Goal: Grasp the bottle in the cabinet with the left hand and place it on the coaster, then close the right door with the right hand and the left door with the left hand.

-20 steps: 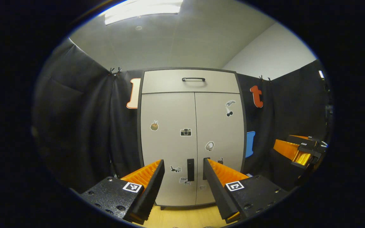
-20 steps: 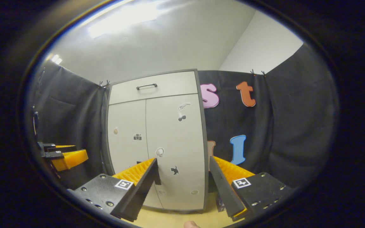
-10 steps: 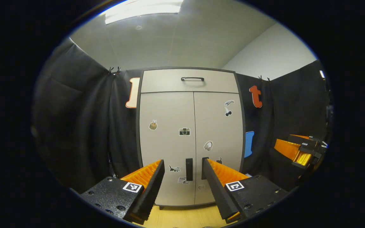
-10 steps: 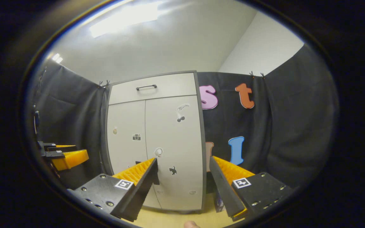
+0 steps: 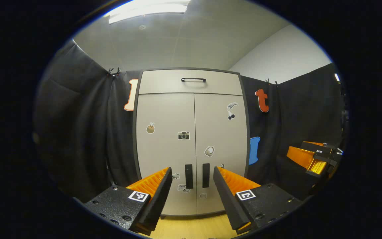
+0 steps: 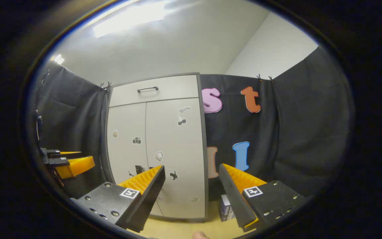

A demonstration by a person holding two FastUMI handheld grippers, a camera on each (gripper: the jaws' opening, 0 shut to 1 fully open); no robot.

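Both cabinet [image 5: 191,139] doors closed, left door [image 5: 166,146] and right door [image 5: 221,142] flush, handles [image 5: 189,176] side by side. Bottle hidden, location unknown. Left gripper [image 5: 190,192] fingers spread, empty, facing the handles. Right gripper [image 6: 191,192] fingers spread, empty, off the cabinet's right edge. Small blue box [image 6: 224,208] on tabletop [image 6: 184,229] beside cabinet. Drawer [image 5: 191,82] on top, shut.

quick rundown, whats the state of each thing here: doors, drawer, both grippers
left door: shut, flush with the right one
right door: shut
drawer: shut
left gripper: open, empty, pointed at the two door handles, apart from them
right gripper: open, empty, pointed at the cabinet's right edge
small box: standing on the table beside the cabinet
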